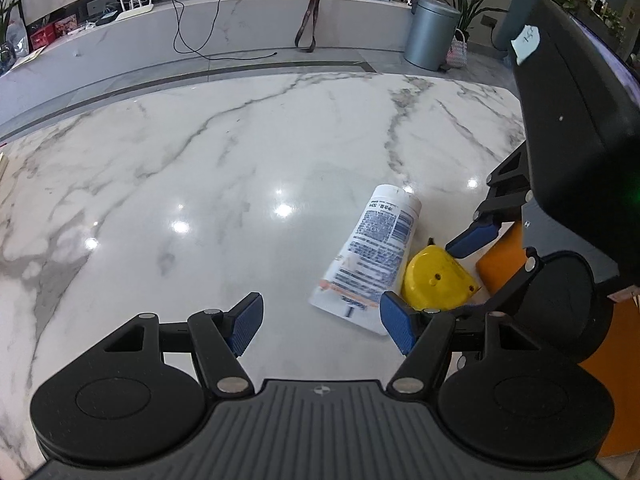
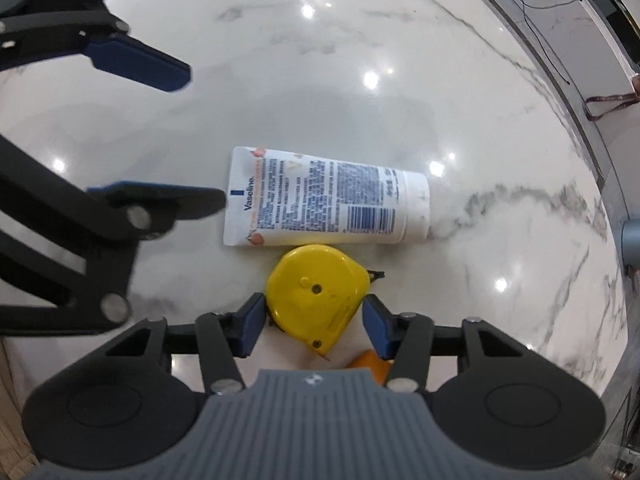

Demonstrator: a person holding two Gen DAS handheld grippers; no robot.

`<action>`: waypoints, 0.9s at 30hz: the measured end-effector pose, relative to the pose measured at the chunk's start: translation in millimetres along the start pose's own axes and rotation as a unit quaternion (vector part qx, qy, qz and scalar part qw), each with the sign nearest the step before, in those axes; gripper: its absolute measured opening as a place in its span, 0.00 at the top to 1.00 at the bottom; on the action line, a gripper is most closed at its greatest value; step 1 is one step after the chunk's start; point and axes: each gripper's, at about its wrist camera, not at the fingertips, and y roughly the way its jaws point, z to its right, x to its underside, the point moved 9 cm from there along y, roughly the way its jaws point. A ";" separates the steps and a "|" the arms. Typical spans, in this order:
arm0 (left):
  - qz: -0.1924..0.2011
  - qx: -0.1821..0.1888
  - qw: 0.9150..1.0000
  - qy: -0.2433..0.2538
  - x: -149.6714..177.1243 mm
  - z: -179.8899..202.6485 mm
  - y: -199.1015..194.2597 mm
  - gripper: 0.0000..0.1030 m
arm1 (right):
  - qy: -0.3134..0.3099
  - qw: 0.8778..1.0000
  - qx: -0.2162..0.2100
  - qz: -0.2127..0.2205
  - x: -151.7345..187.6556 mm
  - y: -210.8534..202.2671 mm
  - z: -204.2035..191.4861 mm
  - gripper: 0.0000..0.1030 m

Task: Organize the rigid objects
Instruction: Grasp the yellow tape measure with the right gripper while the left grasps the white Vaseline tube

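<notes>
A yellow tape measure (image 2: 316, 296) lies on the marble table (image 2: 360, 100), touching a white Vaseline tube (image 2: 324, 200) that lies flat beyond it. My right gripper (image 2: 314, 330) is open, its blue pads on either side of the tape measure's near end with small gaps. An orange object (image 2: 370, 366) sits under the right gripper. In the left wrist view, my left gripper (image 1: 322, 326) is open and empty, just left of the tube (image 1: 376, 256) and the tape measure (image 1: 434, 280); the right gripper (image 1: 472, 238) comes in from the right.
The table's far edge (image 1: 280, 76) curves ahead. Beyond it are a low marble ledge (image 1: 240, 28) with cables, a grey bin (image 1: 432, 32) and plants. An orange block (image 1: 504, 260) lies at the right. The left gripper (image 2: 180, 136) reaches in at the left in the right wrist view.
</notes>
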 end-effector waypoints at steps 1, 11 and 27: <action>0.002 0.002 1.000 0.002 -0.5 0.3 0.7 0.23 | -0.003 1.000 -0.001 0.004 -1.5 0.1 -3.0 0.48; 0.003 0.002 1.000 0.029 -5.4 3.1 9.0 0.25 | -0.063 0.997 0.033 0.014 -11.1 -3.6 -3.8 0.52; 0.028 0.007 0.992 0.125 -21.7 33.1 41.7 0.22 | -0.081 0.996 0.023 -0.039 -5.9 8.3 34.4 0.45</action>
